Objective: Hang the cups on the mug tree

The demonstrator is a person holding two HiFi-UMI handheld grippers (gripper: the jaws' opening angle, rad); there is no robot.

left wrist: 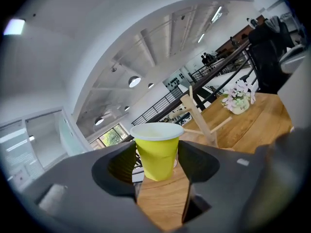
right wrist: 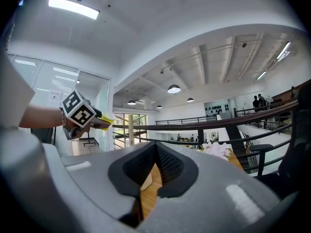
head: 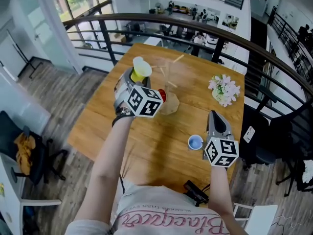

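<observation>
Wooden desk [head: 146, 153] fills the middle of the head view, w/ a dark curved railing [head: 195, 24] past its far edge. The mug tree [head: 171, 104] stands toward the far side of the desk. It's blurred from the head view, but in the left gripper view [left wrist: 200, 115] the pale trunk and pegs are clear, and no cup shows on the pegs seen there.

Left gripper [head: 138, 78] is up off the desk, just left of the tree. Its fingers [left wrist: 121, 166] clamp the yellow cup [left wrist: 156, 152] from both sides; the cup has a white rim and its mouth is up. The head view has that cup [head: 141, 69] poking out beyond the marker cube, near the tree but not on a peg.

Right gripper [head: 215, 115] is over the desk's right-hand side, well apart from the tree. Its fingers [right wrist: 167, 166] are pressed together w/ nothing between them.

A pot of pale flowers [head: 224, 89] sits at the far right of the desk. A small blue cup [head: 195, 142] stands on the desk just left of the right gripper, mouth up, not held.
</observation>
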